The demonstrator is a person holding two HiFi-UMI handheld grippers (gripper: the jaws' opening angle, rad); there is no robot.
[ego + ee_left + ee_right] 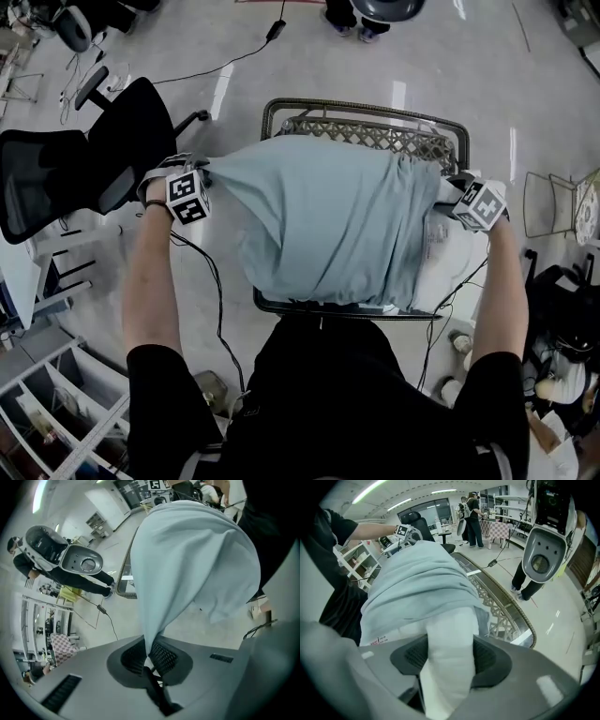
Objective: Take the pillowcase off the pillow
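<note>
While left gripper [149, 654] pinches soft, light pillowcase [319, 216] at left corner, right gripper [450, 663] clamps squashy pillow [451, 625] end; thin pillowcase may slip.

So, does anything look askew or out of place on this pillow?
Only the pillowcase: it is bunched and wrinkled, pinched at one corner by the left gripper, and the white pillow sticks out bare at the other end, clamped in the right gripper. Nothing looks torn or spilled.
</note>
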